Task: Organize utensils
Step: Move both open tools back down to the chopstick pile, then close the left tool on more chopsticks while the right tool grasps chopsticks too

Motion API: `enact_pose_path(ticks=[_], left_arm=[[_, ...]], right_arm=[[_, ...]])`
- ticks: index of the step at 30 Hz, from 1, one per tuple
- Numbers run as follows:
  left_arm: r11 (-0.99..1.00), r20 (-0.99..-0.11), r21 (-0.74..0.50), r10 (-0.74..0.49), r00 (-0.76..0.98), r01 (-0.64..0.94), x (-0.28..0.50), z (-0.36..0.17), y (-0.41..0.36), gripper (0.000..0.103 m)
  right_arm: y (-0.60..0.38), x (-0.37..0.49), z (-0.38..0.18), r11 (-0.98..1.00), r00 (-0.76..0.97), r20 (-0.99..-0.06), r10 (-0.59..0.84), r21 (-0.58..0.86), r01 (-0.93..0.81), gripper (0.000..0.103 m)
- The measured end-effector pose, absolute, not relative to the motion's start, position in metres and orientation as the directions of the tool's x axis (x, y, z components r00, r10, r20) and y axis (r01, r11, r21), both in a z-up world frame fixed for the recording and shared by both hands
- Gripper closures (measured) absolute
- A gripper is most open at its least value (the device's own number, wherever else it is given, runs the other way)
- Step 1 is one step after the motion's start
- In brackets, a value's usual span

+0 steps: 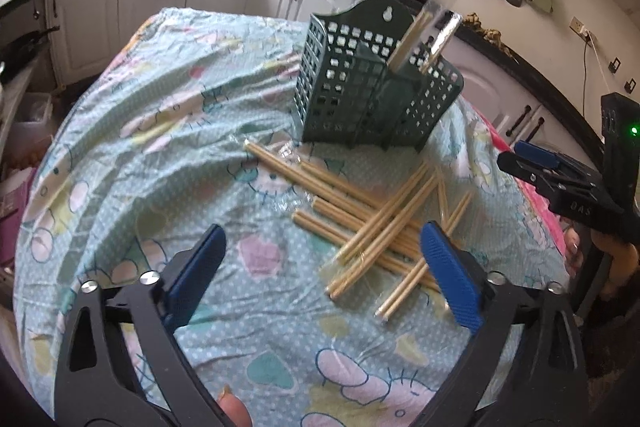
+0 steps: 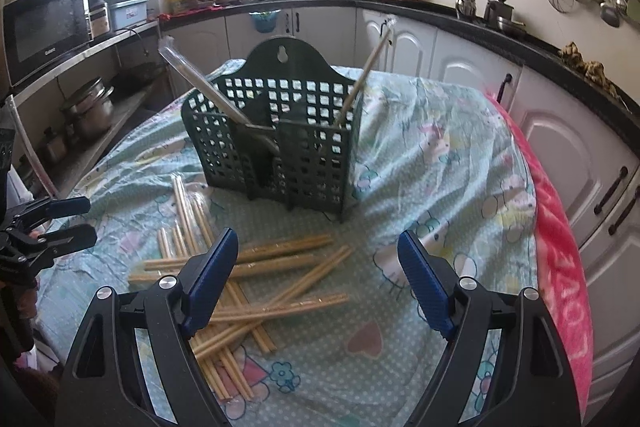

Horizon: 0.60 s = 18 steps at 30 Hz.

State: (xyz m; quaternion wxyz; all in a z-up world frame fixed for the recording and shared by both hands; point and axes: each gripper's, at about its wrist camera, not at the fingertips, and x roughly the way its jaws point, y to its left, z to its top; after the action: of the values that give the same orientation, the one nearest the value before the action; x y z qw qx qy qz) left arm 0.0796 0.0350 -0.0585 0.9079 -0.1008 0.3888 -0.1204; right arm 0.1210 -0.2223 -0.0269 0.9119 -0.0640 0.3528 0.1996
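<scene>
The loose heap of pale bamboo chopsticks [image 1: 372, 223], some in clear plastic sleeves, lies crisscrossed on the pastel cartoon-print cloth [image 1: 160, 155], ahead of both sets of jaws and in front of the dark green perforated plastic caddy [image 1: 372, 87], which already holds a few. They look light, stiff, thin and slick, apt to roll; a pinch at mid-length on a top stick seems safest. The left gripper [image 1: 322, 273] and right gripper [image 2: 318, 281] both stand spread wide, holding nothing.

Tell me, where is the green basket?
The green basket stands upright mid-table in the right wrist view, just behind the scattered chopsticks.
</scene>
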Motion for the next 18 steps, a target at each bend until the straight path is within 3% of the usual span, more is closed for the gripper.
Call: enact_pose_path(ticks=[5,15,18], left_arm=[[0.935,-0.703,-0.304,-0.349,0.62,0.182,0.08,-0.074,0.028,0.04],[0.901,-0.716,-0.396,-0.424,0.555,0.178,0.091,-0.099,0.027,0.054],[0.89,-0.713,-0.425,-0.443,0.543,0.169,0.094,-0.105,0.03,0.065]], right_arm=[[-0.226,0.121,-0.036,0.913,0.656,-0.684,0.32,0.039,-0.405,0.024],[-0.228,0.125,-0.061,0.909,0.589,-0.731,0.346,0.103,-0.405,0.024],[-0.229,0.127,-0.067,0.907,0.573,-0.74,0.353,0.12,-0.404,0.025]])
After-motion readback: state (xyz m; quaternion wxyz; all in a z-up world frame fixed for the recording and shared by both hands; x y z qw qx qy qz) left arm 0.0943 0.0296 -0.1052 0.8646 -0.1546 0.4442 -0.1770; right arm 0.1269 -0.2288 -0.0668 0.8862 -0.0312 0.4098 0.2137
